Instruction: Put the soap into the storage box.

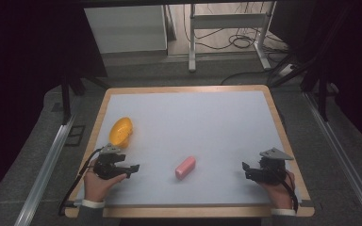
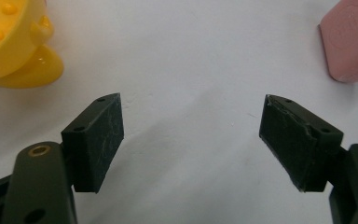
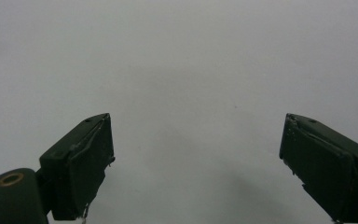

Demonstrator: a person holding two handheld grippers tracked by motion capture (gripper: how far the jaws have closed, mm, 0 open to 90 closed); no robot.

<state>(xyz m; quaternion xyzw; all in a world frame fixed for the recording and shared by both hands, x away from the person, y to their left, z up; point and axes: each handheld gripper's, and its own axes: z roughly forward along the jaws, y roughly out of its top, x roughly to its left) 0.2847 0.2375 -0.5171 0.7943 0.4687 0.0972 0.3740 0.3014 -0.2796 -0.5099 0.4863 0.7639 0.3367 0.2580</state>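
Black jaws spread wide on both my tongs — nothing held in either. My left hand (image 1: 99,181) rests low at the near left of the table (image 1: 188,117), its tongs (image 1: 131,169) pointing right across the white top; my right hand (image 1: 278,186) sits at the near right, its tongs (image 1: 246,170) pointing left, so the two face each other. Between them lies a pink bar (image 1: 185,168), nearer my left tongs but apart from them — in the left gripper view it (image 2: 352,42) sits beyond the right jaw. A yellow bowl (image 1: 121,131) stands just beyond my left hand, tilted. My right tongs (image 3: 196,154) hover over bare white surface.
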